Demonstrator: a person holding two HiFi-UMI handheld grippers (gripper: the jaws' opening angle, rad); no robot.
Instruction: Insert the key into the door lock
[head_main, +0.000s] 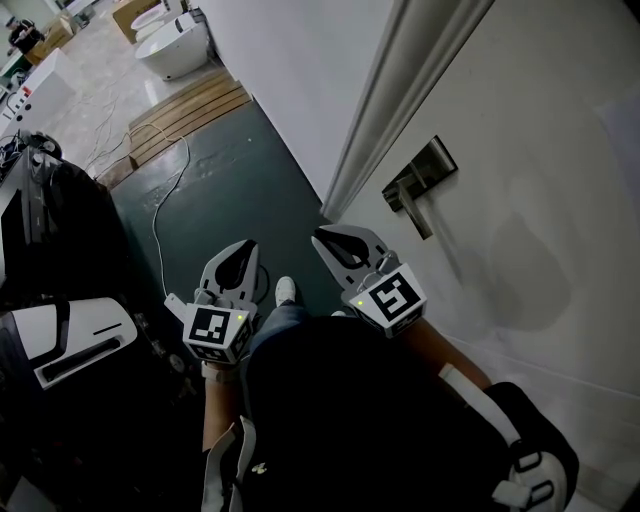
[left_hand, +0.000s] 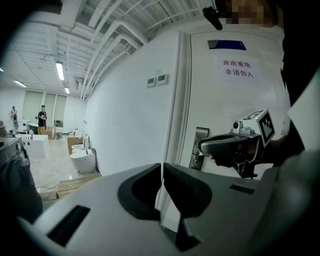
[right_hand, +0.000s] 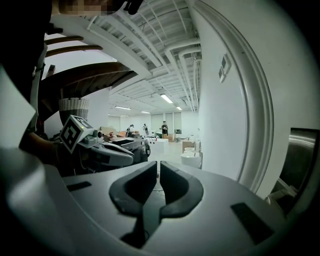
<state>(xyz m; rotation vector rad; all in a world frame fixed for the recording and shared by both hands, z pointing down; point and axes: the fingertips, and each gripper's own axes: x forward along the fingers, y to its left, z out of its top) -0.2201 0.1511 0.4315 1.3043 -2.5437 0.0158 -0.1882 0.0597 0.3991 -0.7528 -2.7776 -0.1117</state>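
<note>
The left gripper (head_main: 250, 246) and right gripper (head_main: 322, 236), both closed on nothing, hover near the door lock (head_main: 420, 178).

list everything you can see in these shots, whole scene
door: one, white, right
lock plate: one, metal, on the door, with lever
sign: one, red print, upper door
wall switches: two, white, left of the door frame
toilets: at least two, white, far floor
planks: several, wood, along the wall
cable: one, white, on the dark green floor
people: two, far hall
key: none in view
shoe: one, white, between the grippers
left gripper: grey, shut, empty
right gripper: grey, shut, empty, nearer the door
</note>
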